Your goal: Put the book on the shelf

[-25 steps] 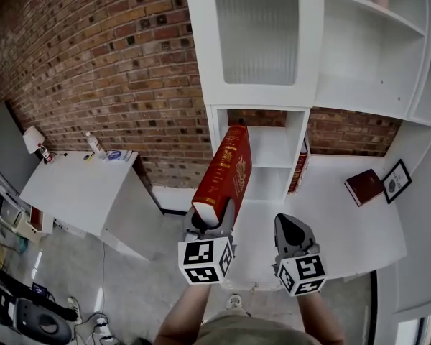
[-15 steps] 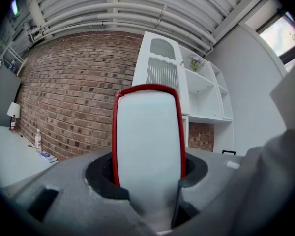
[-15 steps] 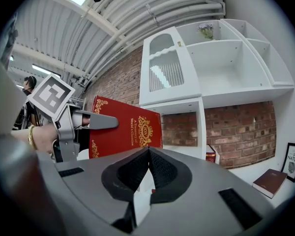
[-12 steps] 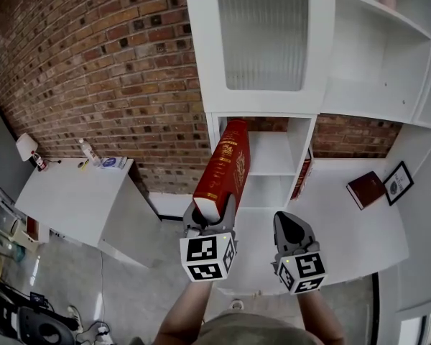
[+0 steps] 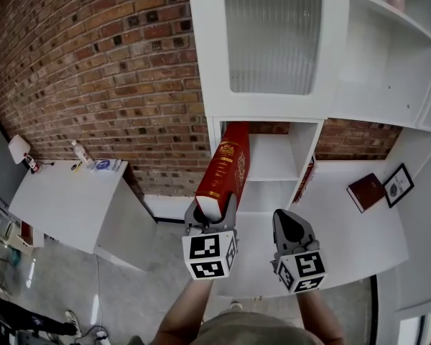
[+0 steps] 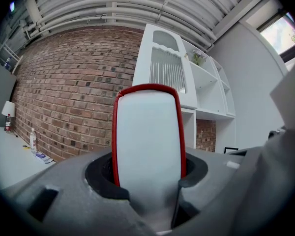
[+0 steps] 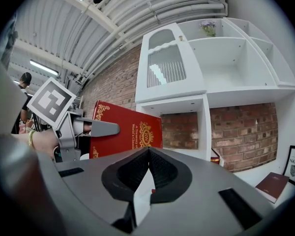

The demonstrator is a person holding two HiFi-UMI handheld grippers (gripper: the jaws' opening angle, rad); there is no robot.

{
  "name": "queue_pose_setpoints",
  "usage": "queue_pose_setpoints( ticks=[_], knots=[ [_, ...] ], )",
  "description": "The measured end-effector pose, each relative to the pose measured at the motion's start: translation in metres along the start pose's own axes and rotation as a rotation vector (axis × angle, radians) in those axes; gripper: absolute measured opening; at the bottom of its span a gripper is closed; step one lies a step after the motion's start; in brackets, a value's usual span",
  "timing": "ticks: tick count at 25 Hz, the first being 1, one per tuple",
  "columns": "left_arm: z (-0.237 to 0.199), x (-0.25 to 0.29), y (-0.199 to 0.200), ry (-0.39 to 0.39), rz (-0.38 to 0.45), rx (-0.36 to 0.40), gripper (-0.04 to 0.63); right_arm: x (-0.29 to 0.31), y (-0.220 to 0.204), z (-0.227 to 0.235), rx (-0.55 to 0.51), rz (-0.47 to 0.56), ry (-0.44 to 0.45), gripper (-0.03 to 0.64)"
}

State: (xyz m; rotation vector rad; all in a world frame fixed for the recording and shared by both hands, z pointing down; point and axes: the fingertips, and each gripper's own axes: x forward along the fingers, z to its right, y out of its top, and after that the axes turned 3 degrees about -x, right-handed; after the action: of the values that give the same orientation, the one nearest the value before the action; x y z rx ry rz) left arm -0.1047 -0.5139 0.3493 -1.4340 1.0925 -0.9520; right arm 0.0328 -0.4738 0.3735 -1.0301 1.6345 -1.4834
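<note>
Grips the red book [image 5: 226, 165] by its lower end in the left gripper [image 5: 211, 210], jaws pressed against both covers, white page edge facing back along the tool. Holds the right gripper [image 7: 148, 154] empty, jaws closed together, level and just beside the left one. Presents the book on end and leaning, its top raised in front of the open lower compartment [image 5: 271, 149] of the white shelf unit [image 5: 201, 63], apparently not yet inside. Shows a second red book [image 5: 304, 171] standing just right of that compartment's side wall, and a dark book [image 5: 365, 190] lying flat on the counter [image 5: 330, 228] near a framed picture [image 5: 398, 181]. Counts, as a judgement, the pick-up as done and the approach as well along. Has yet to bring the book into the compartment, stand it on the board and let go. Needs care, probably, to clear the compartment's top edge with so tall a book.
</note>
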Motion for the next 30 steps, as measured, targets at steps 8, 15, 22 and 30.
queue_pose_setpoints(
  ticks=[8,15,22,30],
  knots=[
    [-0.003,0.020,-0.006,-0.016,-0.004,0.023,0.233,0.017,-0.006,0.003,0.000,-0.005,-0.024,0.006],
    [-0.005,0.043,-0.020,-0.031,-0.042,0.066,0.233,0.034,-0.009,0.003,-0.005,-0.014,-0.034,0.006],
    [-0.001,0.061,-0.020,-0.044,-0.046,0.094,0.233,0.047,-0.010,0.009,-0.004,-0.010,-0.047,0.006],
    [0.003,0.081,-0.021,-0.044,-0.058,0.114,0.233,0.057,-0.011,0.016,0.004,-0.009,-0.061,0.006]
  ],
)
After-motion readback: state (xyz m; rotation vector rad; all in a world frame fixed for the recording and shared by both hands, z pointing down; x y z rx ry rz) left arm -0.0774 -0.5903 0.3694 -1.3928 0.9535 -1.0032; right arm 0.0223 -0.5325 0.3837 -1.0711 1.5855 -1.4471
